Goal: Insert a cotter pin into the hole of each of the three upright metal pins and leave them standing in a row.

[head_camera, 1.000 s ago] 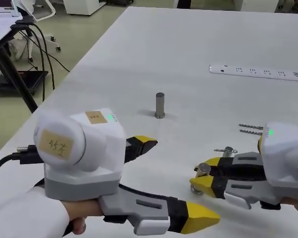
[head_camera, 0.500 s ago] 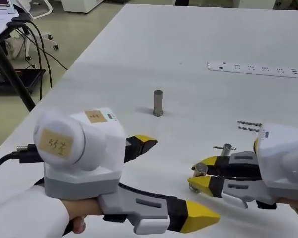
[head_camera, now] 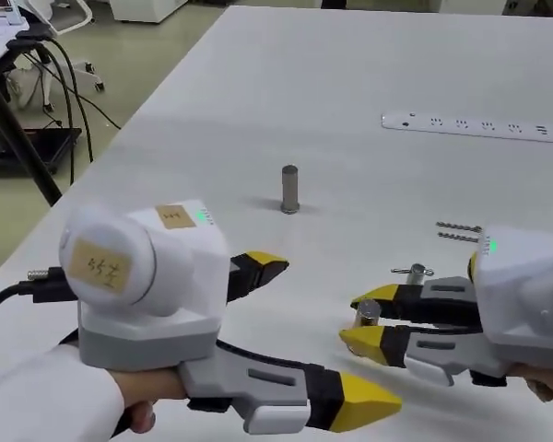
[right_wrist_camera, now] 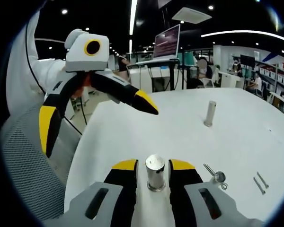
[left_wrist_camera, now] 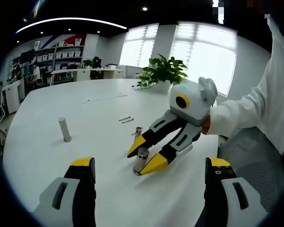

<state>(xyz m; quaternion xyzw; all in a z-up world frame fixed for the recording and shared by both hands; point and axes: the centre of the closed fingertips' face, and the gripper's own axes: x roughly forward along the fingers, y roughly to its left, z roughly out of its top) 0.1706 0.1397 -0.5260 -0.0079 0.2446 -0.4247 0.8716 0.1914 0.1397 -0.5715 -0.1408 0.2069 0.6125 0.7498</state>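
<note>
Right claw clamps 1 upright pin, left claw gapes released; head view shows a power strip, left gripper view a plant.

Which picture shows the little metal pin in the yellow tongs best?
The right gripper view: the metal pin stands close up in the middle, between the right tongs, its shiny top clear. The head view shows it from the side, partly behind a yellow tip. The left gripper view shows it smaller, farther off.
</note>
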